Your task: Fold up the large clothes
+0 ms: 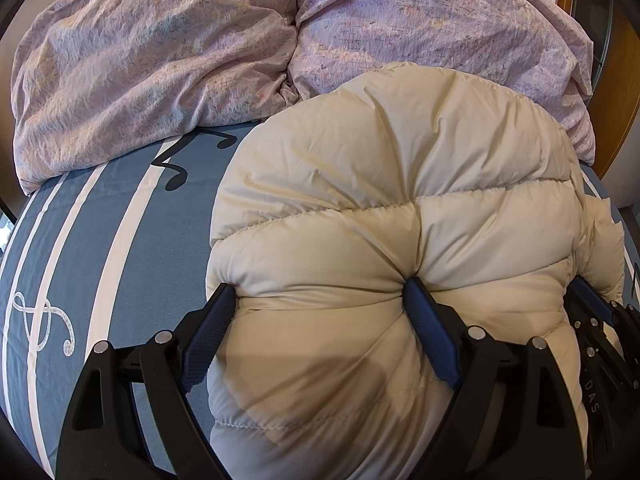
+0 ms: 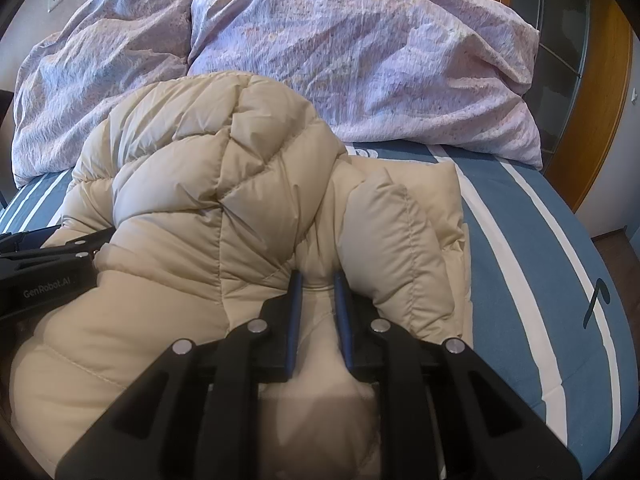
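Both grippers sunk into puffy cream jacket [image 1: 400,208] at lower frame.

Left gripper [image 1: 320,300] spread wide, pads pressed into a thick fold; right gripper [image 2: 316,284] narrow, pinching a thin ridge. Jacket bunched on blue striped sheet [image 1: 100,240], long axis running up-frame toward lilac duvet [image 1: 160,60]; both equally near.

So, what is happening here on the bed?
A person is folding a cream puffer jacket on a blue striped bed sheet, with one handheld gripper in each hand. The left gripper clamps a thick puffy part with its jaws wide. The right gripper pinches a thinner fold, nearly closed. A pink duvet lies behind the jacket.
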Motion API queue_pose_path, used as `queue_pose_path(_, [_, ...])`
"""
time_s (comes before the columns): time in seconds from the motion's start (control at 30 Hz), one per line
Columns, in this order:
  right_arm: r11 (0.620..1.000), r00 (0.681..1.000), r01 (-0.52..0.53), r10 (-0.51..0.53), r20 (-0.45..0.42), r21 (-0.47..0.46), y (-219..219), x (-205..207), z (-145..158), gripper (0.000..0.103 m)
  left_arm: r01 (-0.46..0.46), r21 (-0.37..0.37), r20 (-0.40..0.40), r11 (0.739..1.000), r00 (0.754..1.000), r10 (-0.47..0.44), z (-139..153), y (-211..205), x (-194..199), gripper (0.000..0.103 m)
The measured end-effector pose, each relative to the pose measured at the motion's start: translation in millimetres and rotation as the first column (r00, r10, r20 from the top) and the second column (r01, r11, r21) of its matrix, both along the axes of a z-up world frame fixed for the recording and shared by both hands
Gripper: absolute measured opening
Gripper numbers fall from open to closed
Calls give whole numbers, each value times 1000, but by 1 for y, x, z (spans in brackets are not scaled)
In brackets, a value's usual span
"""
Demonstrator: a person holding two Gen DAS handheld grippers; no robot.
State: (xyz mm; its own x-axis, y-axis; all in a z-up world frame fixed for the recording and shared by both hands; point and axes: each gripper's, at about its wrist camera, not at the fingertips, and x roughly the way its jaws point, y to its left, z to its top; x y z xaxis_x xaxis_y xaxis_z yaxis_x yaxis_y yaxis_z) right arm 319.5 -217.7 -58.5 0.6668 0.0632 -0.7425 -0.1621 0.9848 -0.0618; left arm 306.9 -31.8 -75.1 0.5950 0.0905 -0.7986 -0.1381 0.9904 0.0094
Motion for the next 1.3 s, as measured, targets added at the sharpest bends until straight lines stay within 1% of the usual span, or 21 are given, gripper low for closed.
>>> queue_pose_path(0.47, [1000, 1000, -2, 2, -3, -8, 1, 0, 0, 17, -1, 10, -5, 1000, 1000, 1, 0, -1, -2, 88])
queue_pose_path(0.7, [999, 999, -17, 15, -44, -47, 5, 5, 2, 17, 1, 32, -28, 999, 1000, -1, 3, -2, -1, 88])
queue_pose_path(0.87, [999, 997, -17, 14, -78, -36, 1, 2, 11, 20, 4, 40, -13, 999, 1000, -4, 11, -2, -10, 88])
queue_pose_path(0.97, [1000, 997, -2, 0, -82, -23, -2, -4, 17, 27, 8, 32, -7, 999, 1000, -8, 16, -2, -15, 88])
queue_pose_path(1.0, [1000, 997, 3, -4, -81, -14, -4, -6, 20, 32, 13, 32, -4, 999, 1000, -12, 18, -2, -18, 88])
queue_pose_path(1.03, [1000, 997, 7, -8, -78, -9, -4, -9, 22, 42, 15, 33, -2, 999, 1000, -15, 20, -2, -19, 88])
queue_pose_path(1.07, [1000, 997, 10, -10, -73, -2, -6, -12, 25, 49, 17, 34, 0, 999, 1000, -17, 21, -3, -21, 88])
queue_pose_path(1.1, [1000, 998, 12, -11, -67, 5, -7, -15, 29, 61, 22, 34, 1, 999, 1000, -22, 23, -3, -23, 88])
queue_pose_path(1.13, [1000, 998, 19, -18, -59, 10, -9, -19, 34, 71, 24, 33, 1, 999, 1000, -24, 23, -3, -24, 88])
queue_pose_path(1.23, [998, 997, 38, -35, -63, 45, -21, -24, 43, 79, 28, 25, 0, 999, 1000, -28, 26, -3, -29, 88])
queue_pose_path(1.27, [997, 996, 53, -48, -72, 61, -27, -25, 45, 80, 29, 23, -1, 999, 1000, -29, 26, -3, -30, 88])
queue_pose_path(1.3, [994, 994, 69, -62, -87, 79, -34, -26, 46, 83, 29, 20, -2, 999, 1000, -29, 26, -3, -32, 88])
